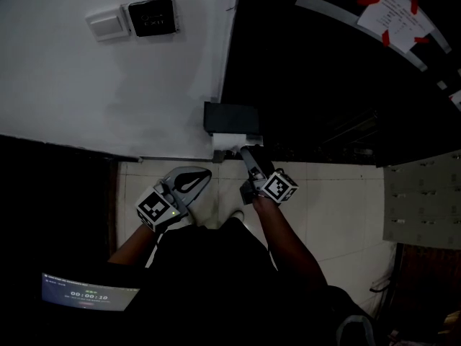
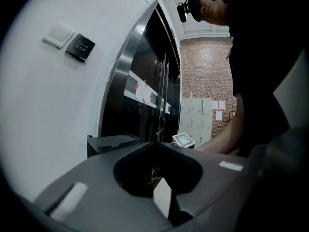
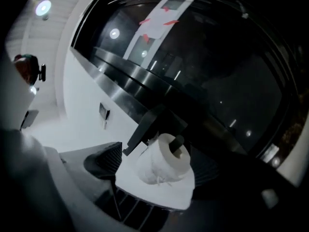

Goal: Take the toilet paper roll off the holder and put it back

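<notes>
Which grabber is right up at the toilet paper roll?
The right gripper: its jaws stand apart on either side of the toilet paper roll on the holder. The left gripper is held back from it, jaws together.

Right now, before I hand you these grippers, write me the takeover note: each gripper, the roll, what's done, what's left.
Left gripper: jaws together, nothing in them, held short of the holder.
Right gripper: jaws apart, one on each side of the toilet paper roll; no firm clamp shows.
Roll: sits on the peg of the dark holder on the wall.
Done: only the reach to the roll, as far as the views show.
Left: close on the roll, slide it off the peg, then thread it back on.
</notes>
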A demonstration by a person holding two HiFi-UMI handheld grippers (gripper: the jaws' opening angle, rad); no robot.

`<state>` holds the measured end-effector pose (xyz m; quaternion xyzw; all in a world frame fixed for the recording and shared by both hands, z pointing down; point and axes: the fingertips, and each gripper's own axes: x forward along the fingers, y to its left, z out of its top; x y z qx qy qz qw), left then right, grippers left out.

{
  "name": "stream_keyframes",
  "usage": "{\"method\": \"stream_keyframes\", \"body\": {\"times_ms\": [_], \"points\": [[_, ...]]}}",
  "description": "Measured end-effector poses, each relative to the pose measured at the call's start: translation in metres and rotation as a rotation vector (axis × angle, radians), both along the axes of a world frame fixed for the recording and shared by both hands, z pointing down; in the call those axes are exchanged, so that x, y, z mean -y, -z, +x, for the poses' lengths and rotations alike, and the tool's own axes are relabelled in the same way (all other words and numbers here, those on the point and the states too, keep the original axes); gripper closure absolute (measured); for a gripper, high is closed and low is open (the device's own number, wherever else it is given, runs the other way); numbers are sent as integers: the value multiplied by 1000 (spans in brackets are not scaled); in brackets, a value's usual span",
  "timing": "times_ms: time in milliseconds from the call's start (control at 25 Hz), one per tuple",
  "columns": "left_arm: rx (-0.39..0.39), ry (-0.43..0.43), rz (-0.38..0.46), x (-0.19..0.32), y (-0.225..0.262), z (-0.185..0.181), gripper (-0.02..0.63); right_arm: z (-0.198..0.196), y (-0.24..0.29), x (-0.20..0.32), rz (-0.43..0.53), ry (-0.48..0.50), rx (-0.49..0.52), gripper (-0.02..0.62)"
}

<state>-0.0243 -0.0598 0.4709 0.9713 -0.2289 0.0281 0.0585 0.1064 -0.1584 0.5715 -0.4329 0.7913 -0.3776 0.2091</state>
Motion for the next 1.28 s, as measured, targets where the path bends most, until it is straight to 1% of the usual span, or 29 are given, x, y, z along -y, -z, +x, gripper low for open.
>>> {"method": "stream_keyframes", "body": {"times_ms": [80, 160, 240, 320, 400, 480, 560, 640, 680, 720, 800, 880, 960, 1200, 1280], "points": [[0, -1, -5, 0, 0, 2, 601, -2, 13, -1, 75, 49, -128, 155], [1, -3, -14, 0, 1, 4, 601, -8, 27, -5, 165, 109, -277, 155], [6, -8, 0, 1, 1, 4, 601, -18, 44, -12, 263, 175, -412, 155], [9, -3, 2, 3, 0, 3, 601, -30, 60, -20, 358, 237, -512, 155], [9, 9, -13, 6, 2, 0, 601, -40, 75, -28, 435, 284, -568, 155], [10, 15, -9, 9, 4, -3, 601, -47, 88, -34, 482, 314, -576, 156], [6, 16, 17, 12, 3, -4, 601, -55, 98, -41, 510, 350, -578, 156], [3, 17, 21, 13, 4, -4, 601, -66, 105, -51, 536, 398, -604, 165], [3, 18, 14, 13, 6, -4, 601, -72, 107, -56, 548, 422, -611, 203], [4, 19, 6, 13, 8, -3, 601, -76, 109, -62, 562, 444, -611, 259], [5, 18, 7, 13, 8, -2, 601, -83, 112, -71, 589, 475, -599, 397], [5, 16, 6, 14, 8, -1, 601, -86, 113, -76, 604, 479, -581, 519], [2, 17, 6, 14, 7, 0, 601, -84, 113, -79, 601, 472, -569, 592], [0, 11, 24, 16, 6, 3, 601, -85, 113, -84, 591, 487, -567, 595], [2, 10, 9, 16, 8, 4, 601, -86, 115, -86, 597, 492, -559, 595]]}}
